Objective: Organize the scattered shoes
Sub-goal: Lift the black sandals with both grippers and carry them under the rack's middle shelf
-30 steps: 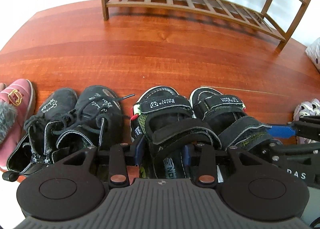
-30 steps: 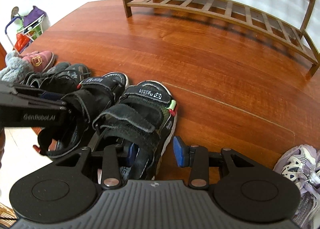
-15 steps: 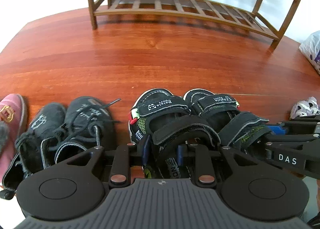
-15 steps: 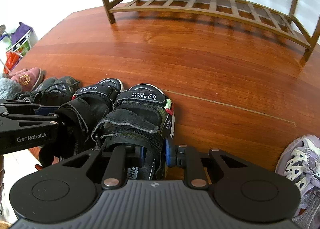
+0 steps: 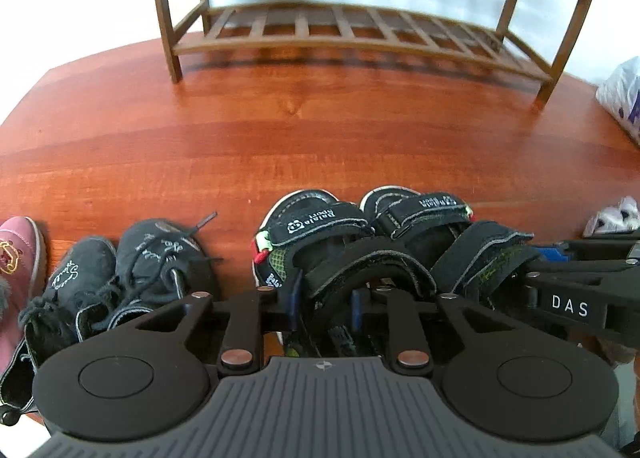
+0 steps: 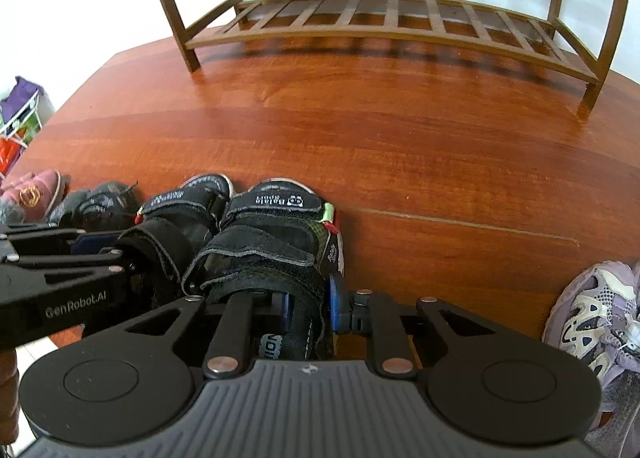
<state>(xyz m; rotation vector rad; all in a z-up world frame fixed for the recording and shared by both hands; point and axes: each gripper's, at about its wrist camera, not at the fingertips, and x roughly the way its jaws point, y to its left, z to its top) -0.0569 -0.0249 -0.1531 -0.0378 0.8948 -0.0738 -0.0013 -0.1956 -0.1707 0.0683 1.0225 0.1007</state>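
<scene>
A pair of black strap sandals sits side by side at the near edge of the red-brown wooden floor. My left gripper [image 5: 325, 298] is shut on the heel end of the left sandal [image 5: 316, 226], its blue pads pressing the back strap. My right gripper [image 6: 310, 304] is shut on the heel end of the right sandal [image 6: 276, 226]. Each view shows the other sandal and gripper too: the right sandal [image 5: 424, 214] with the right gripper [image 5: 572, 298], and the left sandal [image 6: 188, 202] with the left gripper [image 6: 60, 278]. I cannot tell whether the soles touch the floor.
An empty slatted wooden shoe rack [image 5: 360, 34] [image 6: 400, 18] stands against the far wall. Two black lace-up shoes [image 5: 160, 258] and a pink slipper [image 5: 16, 254] lie left of the sandals. A lavender sneaker [image 6: 592, 310] lies to the right. A white bag [image 5: 620, 98] sits far right.
Both grippers closed from open onto the sandals' heel ends. Both views then swung up and forward, so the shoe rack looks larger and nearer.
</scene>
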